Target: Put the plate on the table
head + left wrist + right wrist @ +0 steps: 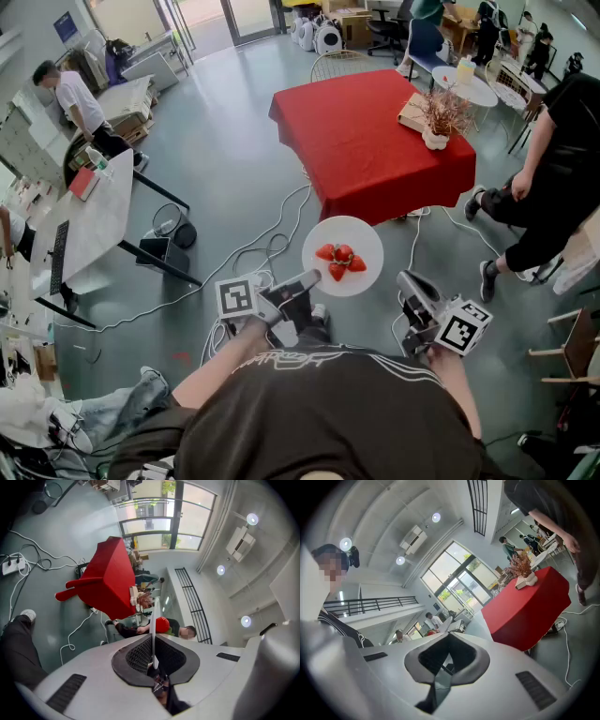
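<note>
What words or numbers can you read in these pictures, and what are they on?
No text here reads clearly.
Pale print on the person's black shirt: letters, too blurred to read.
Blue sign on the far wall: too small to read.
Square markers on the left cube and the right cube: black-and-white patterns, no letters.

Reaching forward and down with both bare forearms, one gripper in each hand, marker cubes turned upward. Pinching the lower-left rim of the plate [343,232] with the left gripper [310,278], pads pressed flat against its thin edge. Holding the right gripper [405,278] just beside the plate's right edge without touching it, jaws drawn together on nothing, nose angled up and leftward.
</note>
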Demonstrator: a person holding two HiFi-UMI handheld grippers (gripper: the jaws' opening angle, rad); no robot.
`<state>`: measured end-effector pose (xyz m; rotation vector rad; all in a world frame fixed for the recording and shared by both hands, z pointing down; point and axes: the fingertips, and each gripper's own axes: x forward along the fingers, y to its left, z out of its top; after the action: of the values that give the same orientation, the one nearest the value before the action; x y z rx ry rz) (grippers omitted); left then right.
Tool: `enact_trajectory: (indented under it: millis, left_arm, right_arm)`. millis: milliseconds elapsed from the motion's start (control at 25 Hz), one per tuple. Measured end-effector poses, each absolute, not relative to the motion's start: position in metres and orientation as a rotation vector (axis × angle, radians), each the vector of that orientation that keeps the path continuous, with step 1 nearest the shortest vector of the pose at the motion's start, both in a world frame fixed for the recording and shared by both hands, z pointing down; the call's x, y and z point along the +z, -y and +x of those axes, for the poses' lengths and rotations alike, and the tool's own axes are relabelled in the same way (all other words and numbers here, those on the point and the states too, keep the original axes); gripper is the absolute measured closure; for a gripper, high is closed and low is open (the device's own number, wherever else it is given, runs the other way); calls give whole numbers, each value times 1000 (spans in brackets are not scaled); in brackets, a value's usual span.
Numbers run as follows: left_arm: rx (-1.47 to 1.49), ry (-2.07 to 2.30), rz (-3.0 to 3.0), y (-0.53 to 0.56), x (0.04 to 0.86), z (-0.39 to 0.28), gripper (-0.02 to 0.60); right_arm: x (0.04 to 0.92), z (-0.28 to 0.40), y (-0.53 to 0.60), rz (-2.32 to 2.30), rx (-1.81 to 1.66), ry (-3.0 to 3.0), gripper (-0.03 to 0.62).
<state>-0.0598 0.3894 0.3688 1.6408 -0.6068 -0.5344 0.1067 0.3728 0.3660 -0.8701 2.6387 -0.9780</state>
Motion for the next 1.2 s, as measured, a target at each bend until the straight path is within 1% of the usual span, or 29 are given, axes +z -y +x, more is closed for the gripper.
enact_trajectory:
  millis: [680, 960, 1200]
  left_arm:
    - [-532, 600, 1623, -379, 373, -55, 563]
    - [-502, 579, 1616, -339, 385, -40, 563]
    - [-491, 570, 1585, -285, 400, -40, 563]
  right_arm:
    - [366, 104, -367, -834, -990, -2655, 588]
    - [380, 121, -340, -861, -1023, -2627, 587]
    - [395, 117, -285, -866, -1069, -2606, 586]
